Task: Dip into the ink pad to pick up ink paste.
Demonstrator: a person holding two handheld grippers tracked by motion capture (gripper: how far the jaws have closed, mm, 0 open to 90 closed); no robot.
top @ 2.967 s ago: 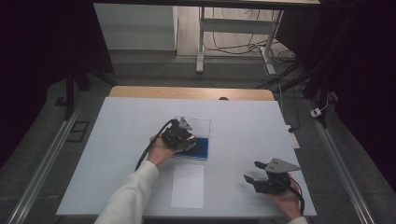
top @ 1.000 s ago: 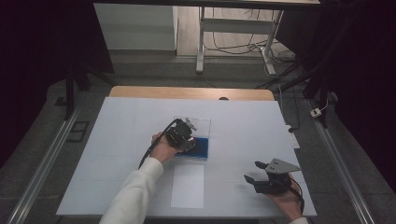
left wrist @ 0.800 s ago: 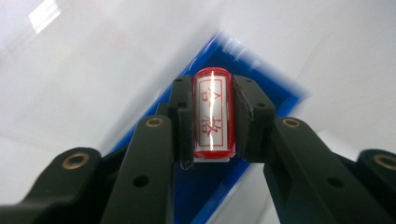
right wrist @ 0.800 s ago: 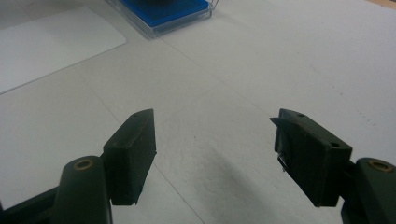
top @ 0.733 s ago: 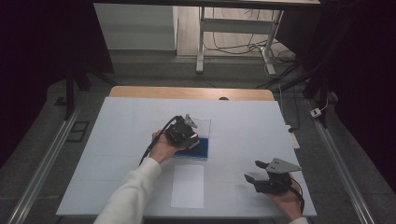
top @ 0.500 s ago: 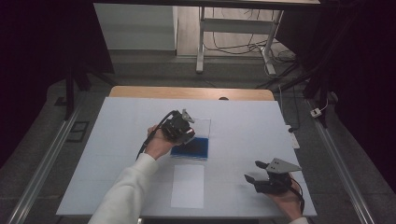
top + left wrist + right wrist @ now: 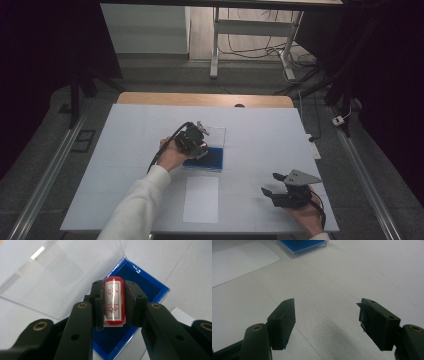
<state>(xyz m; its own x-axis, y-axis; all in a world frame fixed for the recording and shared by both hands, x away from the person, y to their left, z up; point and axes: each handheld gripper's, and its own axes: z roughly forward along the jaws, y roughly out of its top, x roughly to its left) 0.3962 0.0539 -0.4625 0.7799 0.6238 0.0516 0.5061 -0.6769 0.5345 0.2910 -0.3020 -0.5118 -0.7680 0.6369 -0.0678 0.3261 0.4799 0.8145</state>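
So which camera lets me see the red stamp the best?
The left gripper view: the red stamp sits up close between the left gripper jaws, red characters on its white label showing, above the blue ink pad. In the high view it is too small to tell, hidden at that gripper.

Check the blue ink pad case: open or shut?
Open. The blue ink pad case shows its bare dark pad, its clear lid folded back flat.
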